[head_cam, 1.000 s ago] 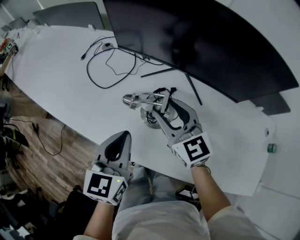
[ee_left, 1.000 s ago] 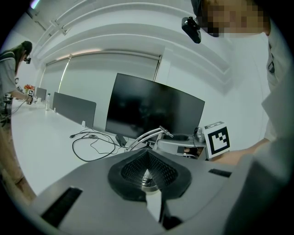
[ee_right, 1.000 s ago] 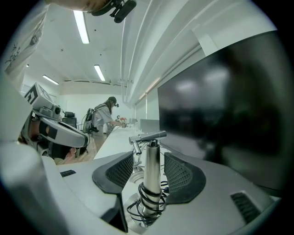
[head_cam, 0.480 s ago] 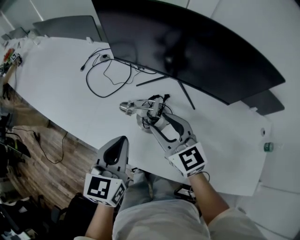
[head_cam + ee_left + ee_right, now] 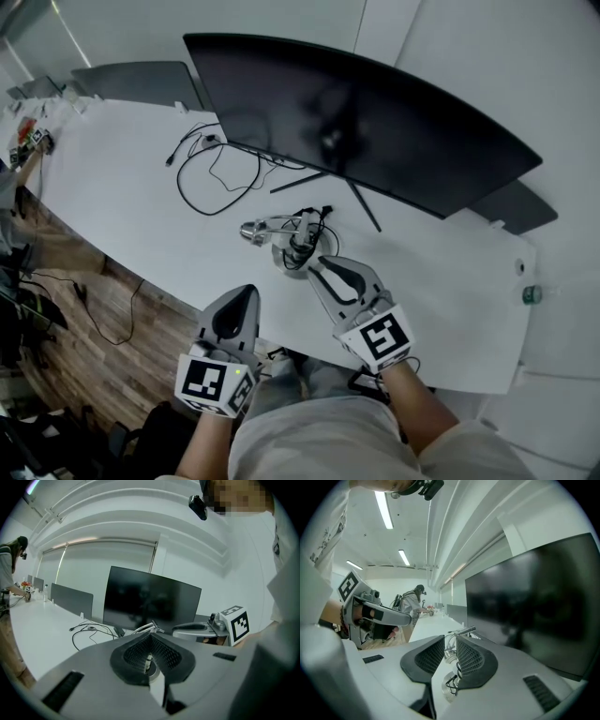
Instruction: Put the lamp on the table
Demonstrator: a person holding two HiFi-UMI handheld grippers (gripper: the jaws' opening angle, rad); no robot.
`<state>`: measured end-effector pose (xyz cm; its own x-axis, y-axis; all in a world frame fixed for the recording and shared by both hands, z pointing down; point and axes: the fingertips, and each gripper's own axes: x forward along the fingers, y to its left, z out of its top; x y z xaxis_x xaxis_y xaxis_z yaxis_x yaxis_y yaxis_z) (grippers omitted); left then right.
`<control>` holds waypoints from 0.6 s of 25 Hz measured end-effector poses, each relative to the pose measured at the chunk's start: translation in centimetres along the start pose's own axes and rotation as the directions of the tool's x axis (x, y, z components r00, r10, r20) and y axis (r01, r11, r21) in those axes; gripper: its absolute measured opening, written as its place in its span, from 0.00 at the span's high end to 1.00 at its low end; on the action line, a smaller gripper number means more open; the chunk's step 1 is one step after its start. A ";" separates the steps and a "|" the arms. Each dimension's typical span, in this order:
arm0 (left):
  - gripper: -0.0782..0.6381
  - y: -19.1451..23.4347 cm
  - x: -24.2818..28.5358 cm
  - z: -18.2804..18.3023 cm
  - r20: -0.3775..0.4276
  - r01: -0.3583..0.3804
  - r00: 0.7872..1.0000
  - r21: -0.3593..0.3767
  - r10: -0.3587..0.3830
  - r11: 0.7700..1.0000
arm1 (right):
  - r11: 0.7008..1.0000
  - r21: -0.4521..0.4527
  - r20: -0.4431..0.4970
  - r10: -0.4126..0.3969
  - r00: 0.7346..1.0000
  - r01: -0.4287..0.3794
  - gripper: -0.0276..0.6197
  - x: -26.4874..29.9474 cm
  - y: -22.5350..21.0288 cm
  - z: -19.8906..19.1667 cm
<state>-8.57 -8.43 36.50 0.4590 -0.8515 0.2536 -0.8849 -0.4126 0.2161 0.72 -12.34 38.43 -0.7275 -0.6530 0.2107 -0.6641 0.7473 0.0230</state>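
the lamp (image 5: 281, 232) is lying folded on the white table (image 5: 122, 187) before the monitor (image 5: 356, 122). the right gripper (image 5: 316, 264) is hovering just beside it, its jaws having just been closing to a narrow gap, gripping nothing. the left gripper (image 5: 247, 292) is waiting with jaws together, empty. the placing is looking done; the next move is calling for backing away clear of the cord (image 5: 303, 247).

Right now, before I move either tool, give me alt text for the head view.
A small silver desk lamp with a black cord sits on the white table before a curved black monitor. The right tool, just short of the lamp, holds nothing, its jaws having just been closing; the left tool hovers shut at the table's near edge.
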 end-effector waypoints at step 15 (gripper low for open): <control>0.89 -1.6 -1.6 1.1 0.008 0.025 1.000 0.022 -0.025 0.999 | 0.999 0.002 0.034 0.054 0.998 -0.054 0.89 -2.8 1.3 4.2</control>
<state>-7.97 -6.76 34.76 0.4806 -0.8433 0.2407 -0.8746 -0.4408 0.2021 1.19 -10.05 33.81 -0.7677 -0.6154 0.1787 -0.6240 0.7813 0.0100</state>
